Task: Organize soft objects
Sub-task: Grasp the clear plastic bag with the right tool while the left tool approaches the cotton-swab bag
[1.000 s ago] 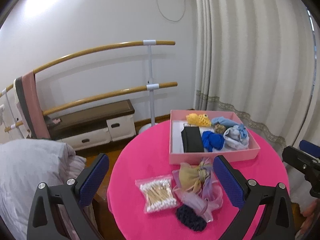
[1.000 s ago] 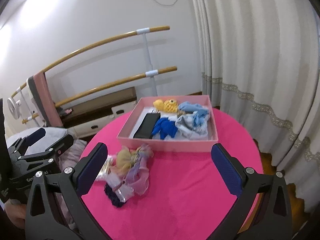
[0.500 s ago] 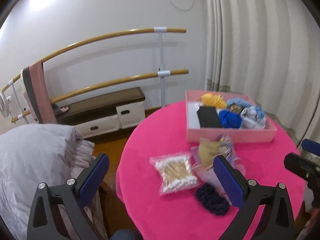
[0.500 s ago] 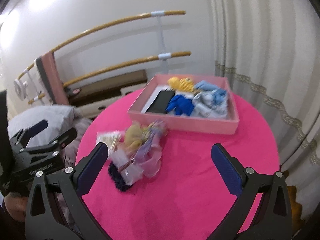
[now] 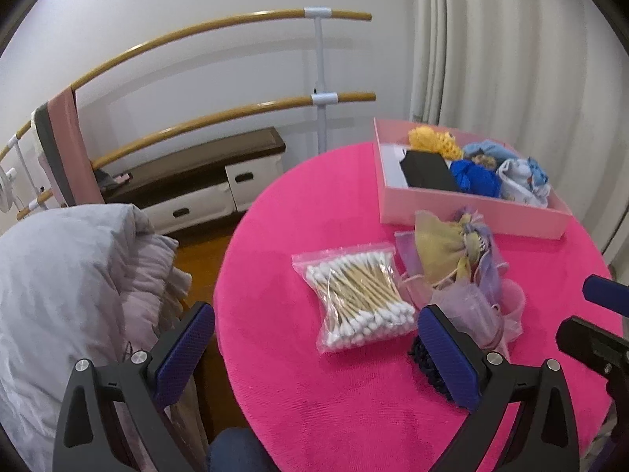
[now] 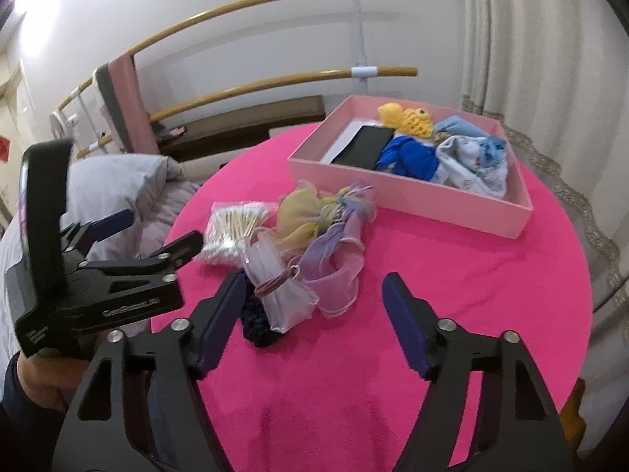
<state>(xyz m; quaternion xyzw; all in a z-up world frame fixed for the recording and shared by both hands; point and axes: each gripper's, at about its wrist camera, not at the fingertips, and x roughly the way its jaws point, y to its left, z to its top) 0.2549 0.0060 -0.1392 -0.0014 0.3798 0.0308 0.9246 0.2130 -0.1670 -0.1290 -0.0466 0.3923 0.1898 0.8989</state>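
The right gripper (image 6: 310, 314), low in the frame, is closing with nothing between its jaws, above the pile of hair ties (image 6: 314, 236) at centre. It may snag only the gauzy ribbon, probably tangled. The left gripper (image 5: 314, 354) gapes empty.

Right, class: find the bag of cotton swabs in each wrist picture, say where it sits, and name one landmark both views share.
Left wrist view: the bag of cotton swabs lies just below centre on the pink tablecloth, left of the chiffon bow.
Right wrist view: the same bag sits left of centre, near the table's left edge, again left of the bow.
Shared landmark: the pink box beyond the bow.
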